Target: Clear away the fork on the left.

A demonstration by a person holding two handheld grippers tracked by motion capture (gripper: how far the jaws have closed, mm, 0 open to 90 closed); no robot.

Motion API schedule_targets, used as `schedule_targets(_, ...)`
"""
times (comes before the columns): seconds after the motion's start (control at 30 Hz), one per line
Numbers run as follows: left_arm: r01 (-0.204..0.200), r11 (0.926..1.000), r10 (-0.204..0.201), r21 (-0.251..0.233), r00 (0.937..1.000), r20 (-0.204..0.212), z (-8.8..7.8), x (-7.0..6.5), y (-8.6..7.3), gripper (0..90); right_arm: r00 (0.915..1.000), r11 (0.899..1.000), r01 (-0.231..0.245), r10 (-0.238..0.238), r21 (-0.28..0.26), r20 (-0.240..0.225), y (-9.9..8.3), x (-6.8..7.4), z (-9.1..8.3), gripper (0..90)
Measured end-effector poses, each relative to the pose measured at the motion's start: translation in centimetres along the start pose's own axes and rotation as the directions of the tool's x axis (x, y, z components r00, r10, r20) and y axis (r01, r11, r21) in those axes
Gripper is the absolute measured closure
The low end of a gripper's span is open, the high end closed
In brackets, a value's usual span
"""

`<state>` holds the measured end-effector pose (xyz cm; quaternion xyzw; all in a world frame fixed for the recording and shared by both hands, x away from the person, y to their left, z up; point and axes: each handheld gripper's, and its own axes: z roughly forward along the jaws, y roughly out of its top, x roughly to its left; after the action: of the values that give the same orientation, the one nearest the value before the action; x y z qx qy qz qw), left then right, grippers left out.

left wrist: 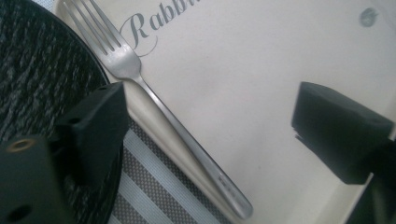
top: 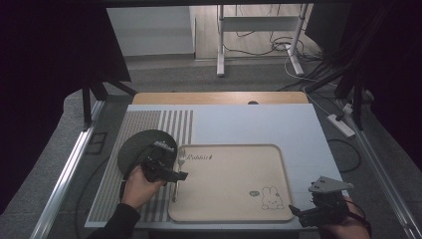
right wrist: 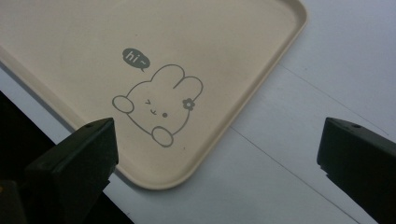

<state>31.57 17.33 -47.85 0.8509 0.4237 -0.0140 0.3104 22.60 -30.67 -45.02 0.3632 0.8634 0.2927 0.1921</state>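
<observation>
A metal fork (top: 181,157) (left wrist: 182,135) lies along the left rim of the beige tray (top: 234,169) (left wrist: 243,84), tines pointing away from me. My left gripper (top: 171,174) (left wrist: 210,116) hovers just over the fork's handle, its jaws wide apart and clear of it. Beside the tray on the left sits a round black plate (top: 137,144) (left wrist: 42,70). My right gripper (top: 301,211) (right wrist: 219,140) stands open and empty by the tray's (right wrist: 93,28) near right corner, close to the printed rabbit (right wrist: 156,102).
A white mat (top: 278,124) with a grey striped left section (top: 149,124) covers the table under tray and plate. The wooden table edge (top: 219,97) runs along the back. A power strip (top: 341,124), cables and stand legs (top: 220,50) are on the floor beyond.
</observation>
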Motion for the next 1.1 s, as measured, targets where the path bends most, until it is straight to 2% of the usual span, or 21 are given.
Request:
schedule_targets(0.2,-0.005,0.999,0.004,-0.045,0.9999,-0.01,-1.0,0.1,-1.0,3.4,1.0,1.0,0.0,0.0,-0.002,0.0,0.0,0.0,0.0,0.0)
schedule_targets(0.27,-0.01,0.9979,0.008,-0.064,0.9992,-0.038,-1.2,-0.1,-1.3,0.0,1.0,1.0,0.001,-0.001,-0.001,0.001,0.0,0.0,0.0,0.0)
schedule_targets(0.37,-0.024,0.9962,0.017,-0.083,0.9965,-0.082,-1.6,-0.3,-1.8,0.0,1.0,1.0,0.0,0.0,-0.004,0.0,0.0,0.0,0.0,0.0)
schedule_targets(0.5,-0.013,0.995,0.006,-0.099,0.9974,-0.072,-1.9,-0.2,-2.5,0.0,1.0,1.0,-0.001,0.001,-0.005,0.0,0.0,0.0,0.0,0.0)
schedule_targets(0.7,-0.035,0.9918,0.024,-0.123,0.9956,-0.091,-2.4,-0.3,-3.5,0.0,1.0,1.0,-0.001,0.001,-0.004,0.0,0.0,0.0,0.0,0.0)
schedule_targets(1.0,-0.018,0.9907,0.004,-0.134,0.994,-0.109,-3.3,-0.4,-5.2,0.0,1.0,1.0,0.0,0.0,-0.002,0.002,0.0,0.0,0.0,0.0)
schedule_targets(1.1,-0.007,0.9881,-0.008,-0.154,0.995,-0.099,-3.7,-0.4,-5.7,0.0,1.0,1.0,-0.003,0.003,-0.006,0.004,0.0,0.0,0.0,0.0)
